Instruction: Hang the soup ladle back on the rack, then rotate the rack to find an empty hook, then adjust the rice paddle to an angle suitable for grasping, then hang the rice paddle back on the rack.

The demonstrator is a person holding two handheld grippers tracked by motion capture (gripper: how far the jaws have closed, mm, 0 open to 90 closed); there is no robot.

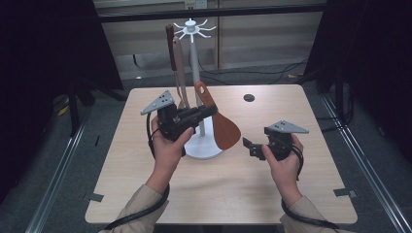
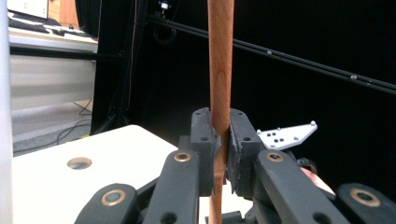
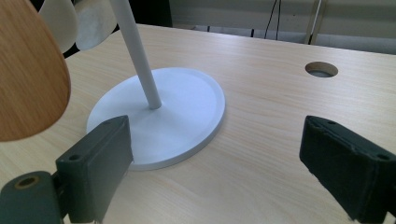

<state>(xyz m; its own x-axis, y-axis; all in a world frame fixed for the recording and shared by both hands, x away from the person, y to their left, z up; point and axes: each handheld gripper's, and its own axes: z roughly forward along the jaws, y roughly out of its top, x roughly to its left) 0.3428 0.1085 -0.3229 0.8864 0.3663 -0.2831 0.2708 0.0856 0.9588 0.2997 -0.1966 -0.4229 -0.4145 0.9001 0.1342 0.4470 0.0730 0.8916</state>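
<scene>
Left gripper (image 1: 210,111) has its jaws nearly closed, pads pressed on both sides of the handle of the brown wooden spatula (image 1: 224,127); in the left gripper view the handle (image 2: 220,70) runs straight up between the pads. The spatula is lifted off the tabletop (image 1: 145,194), tilted, blade low and to the right, just in front of the pole of the white utensil stand (image 1: 195,58), over its round base (image 1: 204,148). Two more utensils (image 1: 178,63) hang from the stand's hooked top. Right gripper (image 1: 250,145) is near the tabletop to the right of the base, jaws wide apart with nothing between them; the right gripper view shows the base (image 3: 187,107), pole and spatula blade (image 3: 28,79) ahead. Cable hole (image 1: 248,97) near the far edge.
</scene>
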